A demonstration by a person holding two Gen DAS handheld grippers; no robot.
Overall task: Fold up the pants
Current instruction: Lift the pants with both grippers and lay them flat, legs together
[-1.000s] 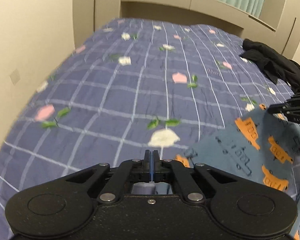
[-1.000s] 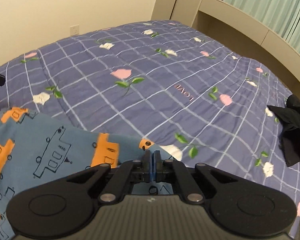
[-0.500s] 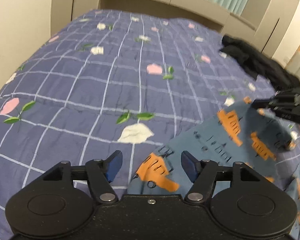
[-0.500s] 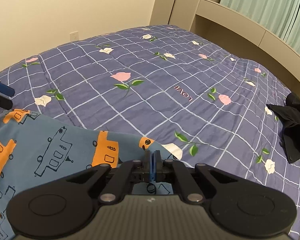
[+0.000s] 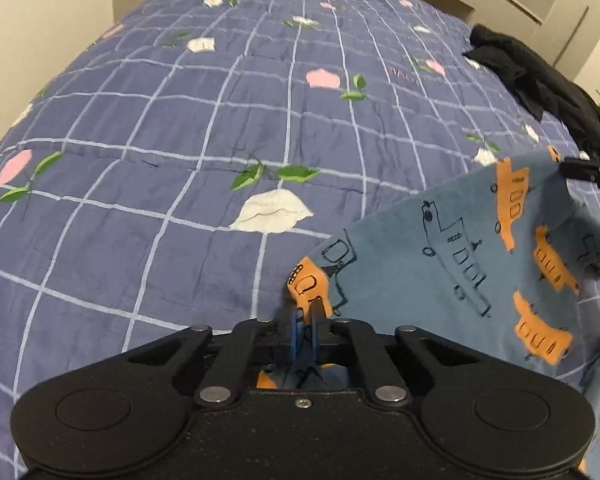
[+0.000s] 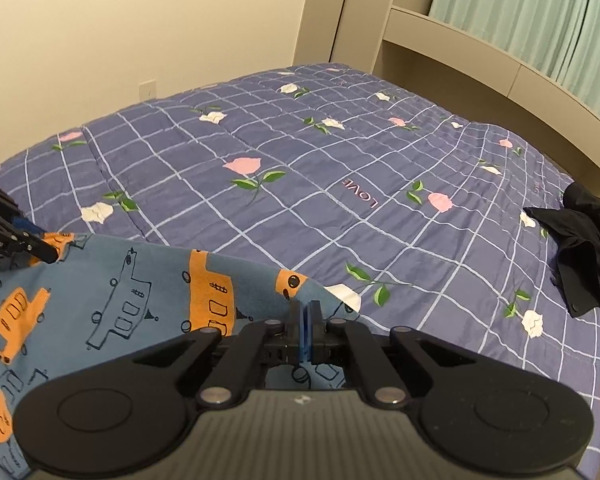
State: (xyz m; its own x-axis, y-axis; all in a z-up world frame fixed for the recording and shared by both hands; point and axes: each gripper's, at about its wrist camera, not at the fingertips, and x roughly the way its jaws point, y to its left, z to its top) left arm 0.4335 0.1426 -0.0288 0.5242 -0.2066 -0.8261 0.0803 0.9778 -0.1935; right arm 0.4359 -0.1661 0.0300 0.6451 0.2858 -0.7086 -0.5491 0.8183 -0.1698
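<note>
Blue pants (image 5: pixel 452 280) with orange trucks and line-drawn vehicles lying on purple checked bedspread (image 5: pixel 180 140), near front edge of bed, one straight hem edge lifted between the two claws

Left gripper (image 5: pixel 306 314) closed down on a corner of the pants, orange truck print pinched right between blue pads, cloth bunched in the narrow gap and trailing back under the linkage; jaws nearly together with only fabric thickness between

Right gripper (image 6: pixel 305 316) also clamped tight, blue pads pressed together at the pants edge, cloth running under and behind the fingertips; from left wrist view, same gripper seen at right margin (image 5: pixel 592 170) gripping the far corner of the hem, fabric draped down from it

From right wrist view, left gripper at left margin (image 6: pixel 40 250) pinching the opposite corner, pants (image 6: pixel 112 304) stretched between the two

Bedspread (image 6: pixel 340 184) printed with pink and white flowers, green leaves, word LOVE in pink near centre

Black garment (image 5: pixel 540 80) heaped on far right side of bed, well apart from pants; also at right edge of right wrist view (image 6: pixel 588 248)

Beige wall (image 6: pixel 140 20) with socket behind bed, beige ledge (image 6: pixel 480 64) and pale green curtain (image 6: pixel 540 12) at far right
</note>
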